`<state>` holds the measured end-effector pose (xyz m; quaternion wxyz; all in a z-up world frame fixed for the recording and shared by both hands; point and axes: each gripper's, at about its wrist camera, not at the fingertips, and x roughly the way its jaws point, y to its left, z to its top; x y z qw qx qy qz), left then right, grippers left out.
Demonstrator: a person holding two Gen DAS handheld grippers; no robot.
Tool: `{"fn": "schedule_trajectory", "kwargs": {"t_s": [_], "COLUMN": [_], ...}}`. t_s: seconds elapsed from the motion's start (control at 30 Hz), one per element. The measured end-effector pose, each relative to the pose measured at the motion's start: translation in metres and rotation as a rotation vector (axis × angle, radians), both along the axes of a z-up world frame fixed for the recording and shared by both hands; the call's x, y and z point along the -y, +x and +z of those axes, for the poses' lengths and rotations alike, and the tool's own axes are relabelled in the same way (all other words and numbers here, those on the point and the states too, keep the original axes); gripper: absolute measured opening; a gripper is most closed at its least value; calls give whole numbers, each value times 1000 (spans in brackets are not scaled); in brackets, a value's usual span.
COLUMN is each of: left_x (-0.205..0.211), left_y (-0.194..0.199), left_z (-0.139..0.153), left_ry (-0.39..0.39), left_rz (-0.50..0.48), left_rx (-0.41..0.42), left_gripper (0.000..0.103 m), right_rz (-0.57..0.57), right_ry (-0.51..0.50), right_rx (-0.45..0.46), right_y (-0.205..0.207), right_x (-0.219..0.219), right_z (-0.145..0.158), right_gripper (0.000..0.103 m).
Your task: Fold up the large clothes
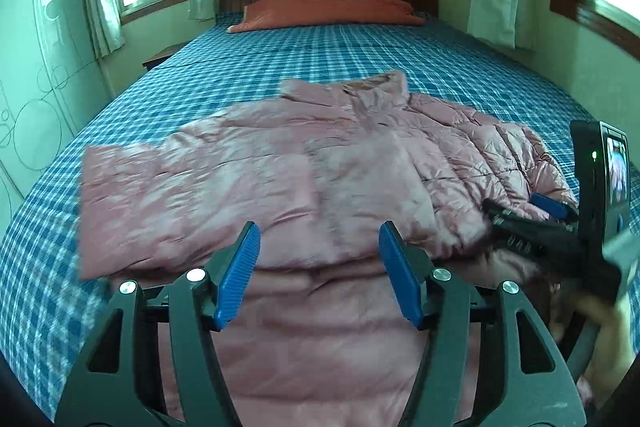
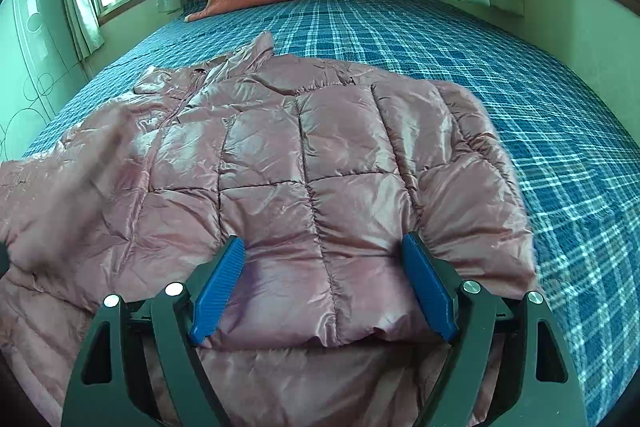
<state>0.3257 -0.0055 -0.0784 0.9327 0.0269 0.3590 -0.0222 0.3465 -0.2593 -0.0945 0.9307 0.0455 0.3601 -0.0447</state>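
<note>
Blue-padded fingers of the left gripper (image 1: 318,255) stand spread above the pink puffer jacket (image 1: 280,167), nothing pinched. That jacket lies on the plaid bed sheet (image 1: 460,67), collar toward twelve o'clock, its long axis running away from both tools. Over at three o'clock the right gripper (image 2: 324,267) is spread wide, straddling the folded right side; it looks better placed for the next fold.

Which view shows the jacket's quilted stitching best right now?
The right wrist view: the pink puffer jacket lies sharp there, with its quilt seams clear across the folded panel. The left wrist view shows the jacket motion-blurred, with seams readable only at its right edge.
</note>
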Motion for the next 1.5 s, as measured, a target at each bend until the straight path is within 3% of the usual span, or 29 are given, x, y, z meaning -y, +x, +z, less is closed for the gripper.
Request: {"fn": "schedule_trajectory", "kwargs": {"t_s": [0.23,0.43,0.47,0.5,0.6,0.7,0.93,1.23,1.33,1.37,1.4,1.47,1.5], "left_x": [-80,-135,-139,-144,-154,-158,-165,-144,-137,-136,-135,-134,-134], "left_y": [-13,-8,-8,-7,-4,-3,6,35,48,51,57,67,74], "left_z": [2,-5,-6,-8,-10,-9,-8,-17,-22,-24,-24,-22,-22], "left_ry": [22,13,12,9,-1,3,-13,19,33,34,38,41,38], "left_rz": [142,262,271,278,287,286,288,247,240,238,236,240,247], "left_rx": [21,4,3,-1,-12,-5,-1,-37,-54,-57,-59,-50,-44], "left_gripper": [63,63,63,63,63,63,65,65,65,65,65,65,65], "right_rz": [90,184,199,218,250,225,108,-2,-9,-23,-46,-79,-78], "right_ry": [154,195,203,205,189,160,50,-15,16,11,7,11,11], "right_rx": [51,-39,-61,-87,-108,-67,3,-42,-63,-55,-23,67,90], "right_y": [-15,17,22,25,27,20,7,12,10,8,4,-4,-4], "right_x": [-39,-89,-95,-103,-115,-105,-44,22,31,31,31,29,25], "right_z": [36,25,21,15,10,20,39,18,17,20,28,44,49], "right_gripper": [79,79,75,45,13,8,8,8,21,31,45,59,60]}}
